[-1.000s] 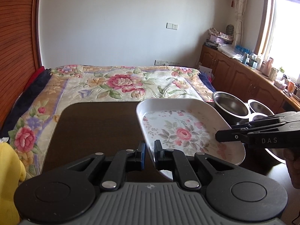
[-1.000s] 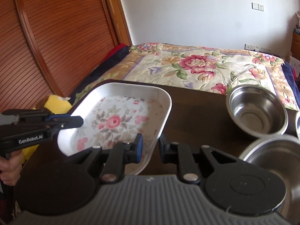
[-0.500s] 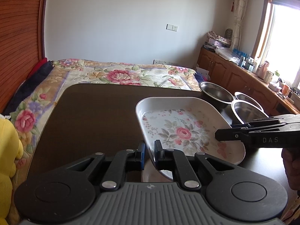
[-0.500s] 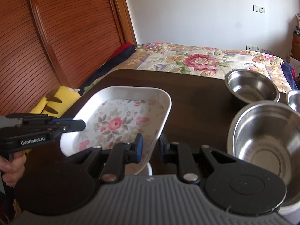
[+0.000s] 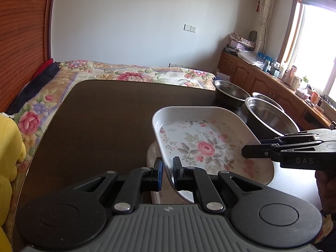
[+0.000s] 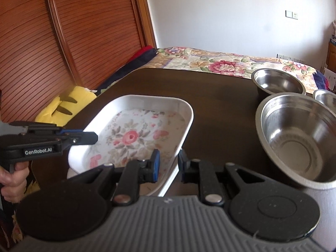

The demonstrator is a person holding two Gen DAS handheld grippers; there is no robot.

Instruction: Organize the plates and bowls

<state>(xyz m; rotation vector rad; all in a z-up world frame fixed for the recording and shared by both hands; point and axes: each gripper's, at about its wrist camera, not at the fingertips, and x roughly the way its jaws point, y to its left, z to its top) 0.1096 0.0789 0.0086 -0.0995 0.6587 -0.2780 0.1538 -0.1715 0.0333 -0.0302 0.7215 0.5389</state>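
Since a second ago both grippers have carried the white rectangular floral-print melamine plate [image 5: 205, 145] lower and nearer the person, so the dark wooden table [image 5: 109, 121] now fills more of each view and the three stainless steel bowls sit closer; the largest steel bowl [image 6: 298, 138] looms at 3 o'clock in the right wrist view, the mid-sized steel bowl [image 6: 278, 83] at 1 o'clock behind it, the smallest steel bowl [image 6: 326, 97] just showing at the right edge.

Left gripper [image 5: 167, 173] is clamped on the plate's near-left rim; right gripper [image 6: 168, 166] straddles the opposite rim with its fingers looking a little wider, though it seems to grip too; the plate hangs tilted, just above a second pale plate [image 5: 153, 157] lying on the table at 6 o'clock.

Judged from this, the step in hand is stacking the floral plate on the one beneath; the next move calls for levelling it, lining up the corners, lowering and letting go on both sides together.

Readable writing: "DAS" on the right gripper's side as seen from the left wrist; "GenRobot.AI" on the left gripper's side as seen from the right.
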